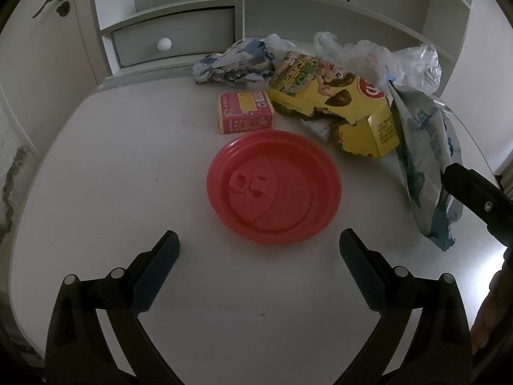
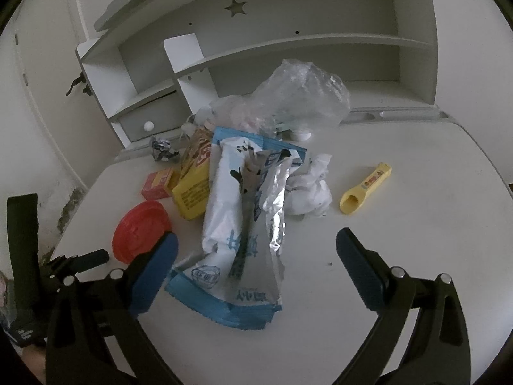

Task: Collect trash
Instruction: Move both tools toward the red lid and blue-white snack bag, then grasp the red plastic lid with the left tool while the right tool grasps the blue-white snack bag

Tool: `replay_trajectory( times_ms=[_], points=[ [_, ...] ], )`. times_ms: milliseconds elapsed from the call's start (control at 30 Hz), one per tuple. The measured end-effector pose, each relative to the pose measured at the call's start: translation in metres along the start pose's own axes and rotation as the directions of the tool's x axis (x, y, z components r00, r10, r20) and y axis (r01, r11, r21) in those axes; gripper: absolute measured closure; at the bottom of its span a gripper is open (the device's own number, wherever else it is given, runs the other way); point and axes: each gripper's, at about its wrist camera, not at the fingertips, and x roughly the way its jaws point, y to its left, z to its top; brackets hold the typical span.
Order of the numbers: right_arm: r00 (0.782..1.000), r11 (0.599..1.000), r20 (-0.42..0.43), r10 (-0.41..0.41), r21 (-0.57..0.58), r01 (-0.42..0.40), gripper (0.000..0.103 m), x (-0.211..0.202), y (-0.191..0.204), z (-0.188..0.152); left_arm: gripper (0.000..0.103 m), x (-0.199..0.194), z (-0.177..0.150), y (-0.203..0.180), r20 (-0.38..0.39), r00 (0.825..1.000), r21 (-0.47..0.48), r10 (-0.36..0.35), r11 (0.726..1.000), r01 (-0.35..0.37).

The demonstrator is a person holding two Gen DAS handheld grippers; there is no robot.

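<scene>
Trash lies on a white desk [image 1: 128,192]. In the left wrist view a red plastic lid [image 1: 274,187] lies just ahead of my open, empty left gripper [image 1: 259,243]. Behind it are a small pink box [image 1: 246,112], a torn yellow carton [image 1: 336,99], a crumpled blue-white wrapper [image 1: 231,64] and a clear plastic bag [image 1: 410,61]. In the right wrist view a blue and silver foil pouch [image 2: 243,231] lies between the fingers of my open, empty right gripper [image 2: 256,243]. Crumpled white paper [image 2: 309,189] and a yellow scoop [image 2: 365,187] lie to its right.
A white hutch with shelves [image 2: 288,48] and a small drawer with a round knob [image 1: 164,44] stands at the back of the desk. A door with a dark handle [image 1: 51,0] is at far left. The right gripper's body [image 1: 481,202] shows at the left view's right edge.
</scene>
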Motion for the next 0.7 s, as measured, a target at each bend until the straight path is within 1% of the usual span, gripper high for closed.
replay_trajectory(
  times_ms=[100,200,267,300,333,367,400,433,467,500,567,600,700],
  points=[
    [1.000,1.000,0.000,-0.002,-0.006,0.002,0.012,0.002,0.003,0.004,0.006,0.003,0.006,-0.001,0.003,1.000,0.012,0.009,1.000,-0.009],
    [1.000,1.000,-0.008,-0.017,-0.012,0.017,0.018,0.006,0.004,0.007,0.006,0.006,0.013,-0.005,0.008,1.000,0.030,0.013,0.999,-0.013],
    [0.999,0.999,-0.022,-0.032,-0.017,0.032,0.027,0.012,0.004,0.010,0.006,0.010,0.019,-0.008,0.011,1.000,0.051,0.026,0.998,-0.027],
    [0.999,0.999,-0.032,-0.029,-0.015,0.028,0.036,0.015,0.003,0.010,0.006,0.012,0.021,-0.008,0.008,1.000,0.057,0.027,0.998,-0.028],
    [0.999,1.000,-0.038,-0.012,-0.009,0.012,0.049,0.017,0.002,0.010,0.006,0.014,0.023,-0.008,0.005,1.000,0.061,0.022,0.998,-0.023],
    [0.999,1.000,-0.052,-0.013,-0.008,0.012,0.056,0.021,0.002,0.011,0.006,0.016,0.025,-0.007,0.000,1.000,0.063,0.020,0.998,-0.020],
    [0.998,1.000,-0.054,-0.013,-0.014,0.012,0.058,0.023,0.002,0.010,0.006,0.017,0.026,-0.007,0.008,1.000,0.069,0.021,0.997,-0.021],
    [0.999,1.000,-0.051,-0.011,-0.018,0.010,0.062,0.024,0.002,0.011,0.009,0.018,0.027,-0.006,0.015,1.000,0.071,0.004,0.997,-0.005],
    [0.999,1.000,-0.046,-0.002,-0.017,0.001,0.065,0.023,0.002,0.012,0.014,0.018,0.028,-0.006,0.026,0.999,0.063,-0.023,0.998,0.021],
    [0.999,1.000,-0.044,0.006,-0.011,-0.006,0.069,0.022,0.000,0.013,0.023,0.015,0.030,-0.004,0.038,0.999,0.062,-0.021,0.998,0.018],
    [0.999,0.999,-0.034,0.030,0.013,-0.029,0.075,0.019,-0.005,0.016,0.024,0.011,0.032,0.000,0.057,0.996,0.039,-0.062,0.997,0.060],
    [0.999,0.999,-0.026,0.037,0.022,-0.036,0.080,0.017,-0.007,0.018,0.024,0.009,0.032,0.003,0.064,0.996,0.028,-0.069,0.997,0.067],
    [0.999,0.998,0.025,0.040,0.040,-0.041,0.081,0.001,-0.015,0.028,0.024,-0.001,0.035,0.008,0.105,0.993,0.023,-0.058,0.998,0.056]
  ],
)
